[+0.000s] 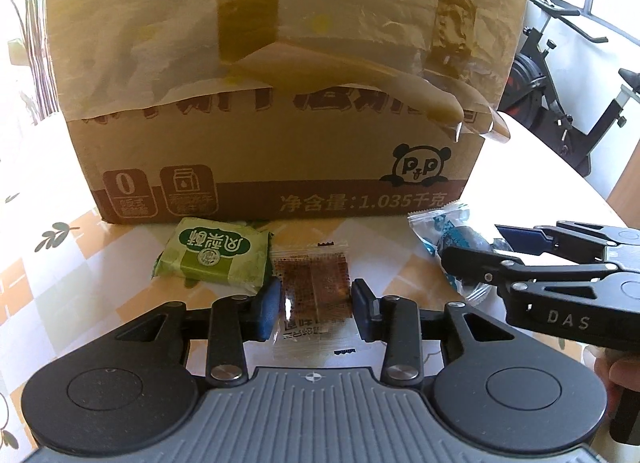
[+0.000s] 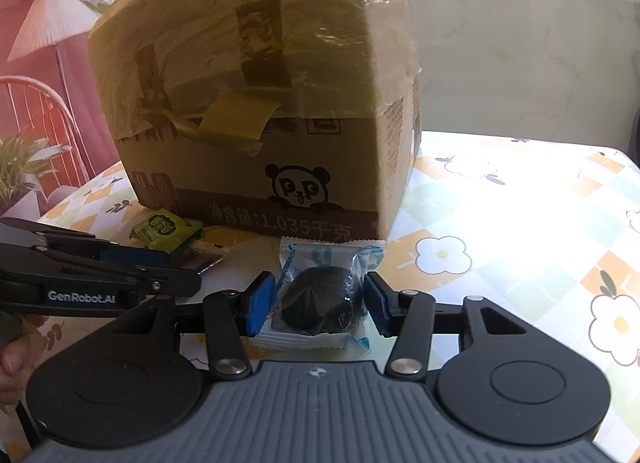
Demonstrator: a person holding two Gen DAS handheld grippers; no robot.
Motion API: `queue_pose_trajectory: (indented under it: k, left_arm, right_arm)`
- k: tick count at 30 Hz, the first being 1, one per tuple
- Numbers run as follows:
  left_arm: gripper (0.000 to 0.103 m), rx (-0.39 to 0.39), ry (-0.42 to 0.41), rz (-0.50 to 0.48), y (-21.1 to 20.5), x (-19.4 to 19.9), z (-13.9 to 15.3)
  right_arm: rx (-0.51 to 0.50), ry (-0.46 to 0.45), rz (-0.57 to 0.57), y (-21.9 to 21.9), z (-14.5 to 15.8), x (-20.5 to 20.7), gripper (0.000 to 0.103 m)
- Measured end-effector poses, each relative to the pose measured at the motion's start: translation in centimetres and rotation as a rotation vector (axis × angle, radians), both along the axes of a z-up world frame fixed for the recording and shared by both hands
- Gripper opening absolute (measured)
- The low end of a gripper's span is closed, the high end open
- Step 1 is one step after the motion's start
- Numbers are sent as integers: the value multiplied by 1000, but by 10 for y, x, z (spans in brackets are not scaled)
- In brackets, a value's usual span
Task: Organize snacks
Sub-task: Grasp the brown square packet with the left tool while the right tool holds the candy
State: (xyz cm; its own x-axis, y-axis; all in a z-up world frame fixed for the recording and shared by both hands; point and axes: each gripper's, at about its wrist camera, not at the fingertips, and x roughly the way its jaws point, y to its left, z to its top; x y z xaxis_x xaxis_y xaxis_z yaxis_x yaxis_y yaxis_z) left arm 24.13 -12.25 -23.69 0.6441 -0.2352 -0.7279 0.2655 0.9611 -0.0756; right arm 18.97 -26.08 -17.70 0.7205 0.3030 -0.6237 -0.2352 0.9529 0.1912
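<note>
Picking-up step, by the look of it: both tongs down on the table (image 2: 520, 203), each set round a snack just in front of the taped cardboard box (image 1: 280, 143).

Left tongs (image 1: 316, 309) narrowed onto the clear sachet with the brown square (image 1: 314, 283); pads at its two edges, seemingly touching, so gripped or very nearly. Right tongs (image 2: 320, 303) closed partway round the clear blue-printed wrapper holding a dark round piece (image 2: 320, 299), pads pressing the wrapper's sides.

Next move, as a judgement: lift both packets clear without letting the thin film slip, then carry them up to the box, whose top is out of view; whether it stands open cannot be told.

Count: one box, three snacks — one green packet (image 1: 212, 259) lying untouched beside the sachet, one brown sachet, one blue-wrapped piece. Two tongs.
</note>
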Motion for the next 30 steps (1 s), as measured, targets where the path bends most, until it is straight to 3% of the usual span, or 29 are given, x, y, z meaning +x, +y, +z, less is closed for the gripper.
queue_pose_trajectory:
  k: [6, 20, 21, 23, 26, 30]
  left_arm:
    - [40, -16, -18, -8, 14, -14, 16]
    - [40, -51, -114, -24, 36, -39, 51]
    - [40, -52, -127, -25, 37, -41, 55]
    - [40, -52, -149, -27, 40, -42, 63]
    - [40, -44, -180, -22, 46, -43, 72]
    - [40, -57, -193, 24, 64, -44, 78]
  right_arm:
    - [-66, 3, 29, 16, 5, -6, 51]
    - [-19, -30, -4, 23, 31, -31, 45]
    - [-21, -42, 1, 25, 36, -30, 32]
    - [-22, -59, 4, 28, 45, -29, 16]
    - [-25, -76, 23, 33, 59, -26, 16]
    - [-63, -30, 36, 40, 54, -19, 16]
